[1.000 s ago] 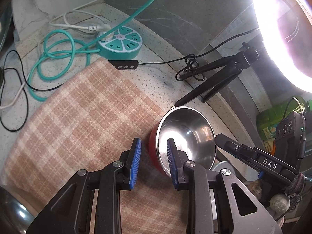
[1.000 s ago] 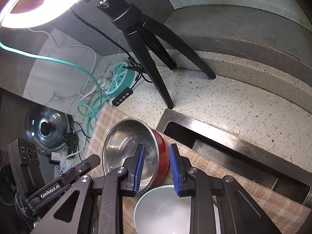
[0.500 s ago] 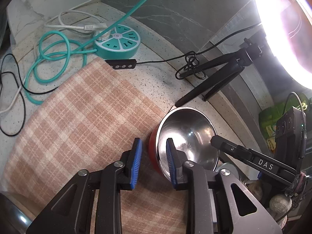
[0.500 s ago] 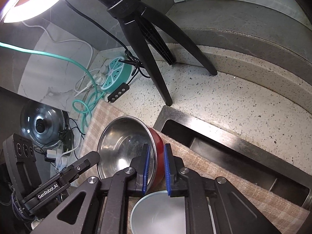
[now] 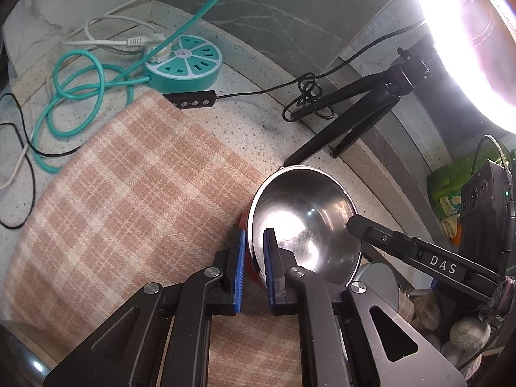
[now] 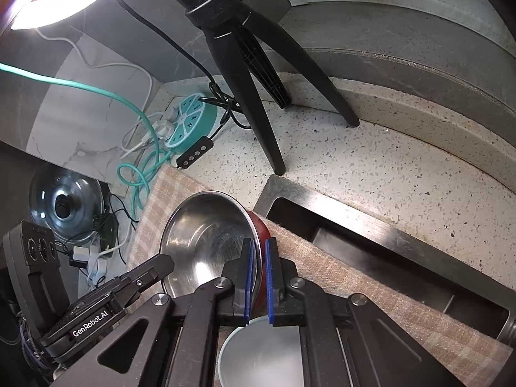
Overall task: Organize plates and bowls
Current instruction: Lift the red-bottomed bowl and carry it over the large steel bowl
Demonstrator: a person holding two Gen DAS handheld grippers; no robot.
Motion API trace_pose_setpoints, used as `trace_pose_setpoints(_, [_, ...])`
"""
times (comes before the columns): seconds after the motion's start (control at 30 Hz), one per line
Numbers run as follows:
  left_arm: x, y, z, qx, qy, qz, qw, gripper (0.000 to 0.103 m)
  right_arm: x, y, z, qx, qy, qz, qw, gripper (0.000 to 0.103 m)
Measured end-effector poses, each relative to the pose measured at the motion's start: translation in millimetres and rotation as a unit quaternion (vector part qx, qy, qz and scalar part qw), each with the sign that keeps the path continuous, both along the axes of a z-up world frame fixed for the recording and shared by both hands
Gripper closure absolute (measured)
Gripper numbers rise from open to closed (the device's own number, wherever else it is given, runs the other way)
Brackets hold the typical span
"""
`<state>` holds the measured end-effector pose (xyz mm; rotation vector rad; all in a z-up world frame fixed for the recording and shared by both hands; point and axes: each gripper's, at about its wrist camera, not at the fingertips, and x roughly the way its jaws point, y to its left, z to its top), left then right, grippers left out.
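Note:
A steel bowl with a red outside (image 5: 303, 219) sits tilted at the right edge of the plaid cloth (image 5: 129, 209). My left gripper (image 5: 253, 248) is closing on its near left rim, blue pads pressing the wall from inside and outside. In the right wrist view the same bowl (image 6: 206, 225) has its right rim pinched between the closing pads of my right gripper (image 6: 259, 258). Just below my right gripper lies a pale bowl (image 6: 264, 354), partly hidden by the gripper body.
A black tripod (image 6: 251, 80) with a bright ring light stands on the speckled counter behind the bowl. A teal round power strip (image 5: 187, 64) with looped cables lies at the back left. A steel sink (image 6: 354, 235) opens to the right, partly under the cloth.
Both grippers have closed from a wide gap onto opposite sides of the steel bowl's rim. The bowl now looks a little more tilted.

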<state>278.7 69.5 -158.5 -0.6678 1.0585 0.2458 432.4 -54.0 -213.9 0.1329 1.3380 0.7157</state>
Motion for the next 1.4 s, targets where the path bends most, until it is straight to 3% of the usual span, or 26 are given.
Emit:
trace_pose_setpoints(0.67, [-26.7, 6.5, 34.5, 0.014, -0.032, -0.005, 0.9994, 0.094, -21.7, 5.4, 25.6, 0.017, -0.005, -0.007, 1.000, 0.097])
trace_pose_setpoints(1.4, [-105.2, 23.2, 73.2, 0.024, -0.068, 0.000, 0.9974, 0.094, -105.1, 30.1, 73.0, 0.024, -0.032, 0.014, 0.999, 0.097])
